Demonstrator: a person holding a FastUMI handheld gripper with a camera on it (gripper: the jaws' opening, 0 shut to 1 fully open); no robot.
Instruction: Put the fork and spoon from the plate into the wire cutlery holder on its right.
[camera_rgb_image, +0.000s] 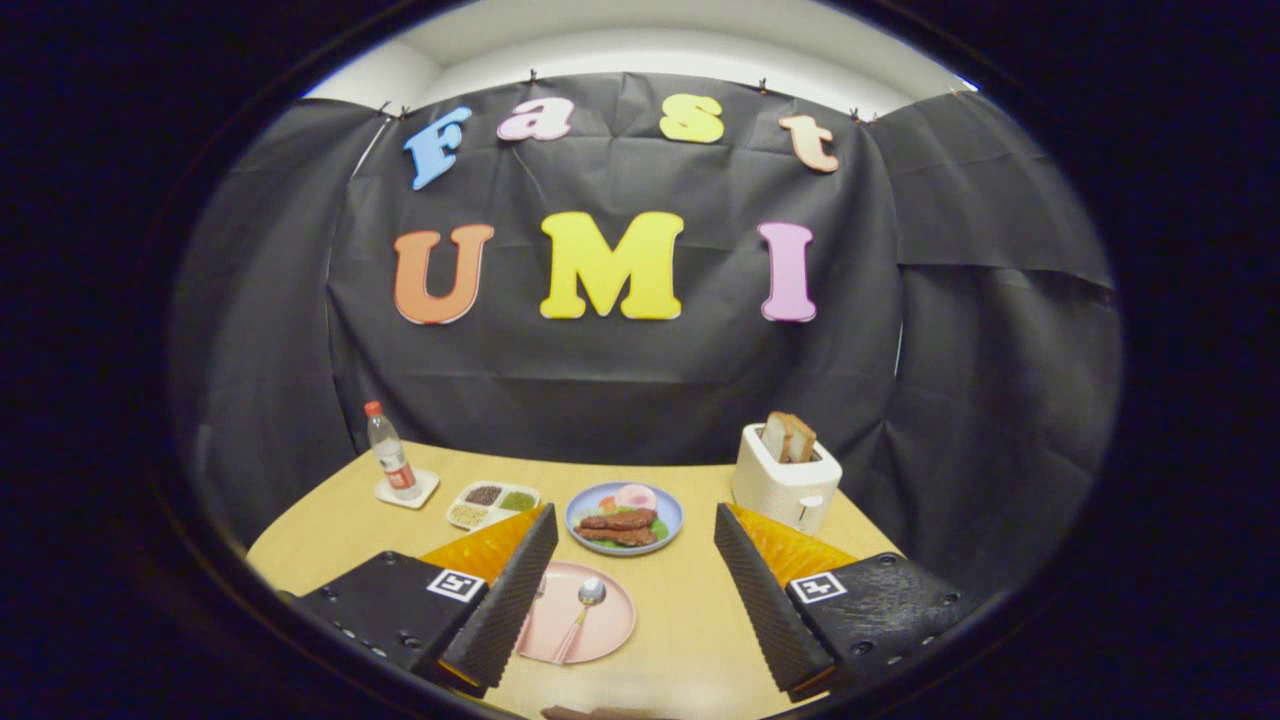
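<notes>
we have the hand-held gripper (635, 530) with fingers spread wide, holding nothing, hovering above the desk (690, 610). pink plate (590, 635) sits lower centre of the frame, partly behind the left finger, spoon (583, 610) lying on it bowl away from us. fork is mostly hidden by that finger, can't place it. we can't make out the wire cutlery holder. judgement: drop and shift left so the spoon handle sits between the fingers, close across the handle, not the bowl. pose: level, pointed at the blue food plate (624, 517), toaster (786, 480) to the right.
</notes>
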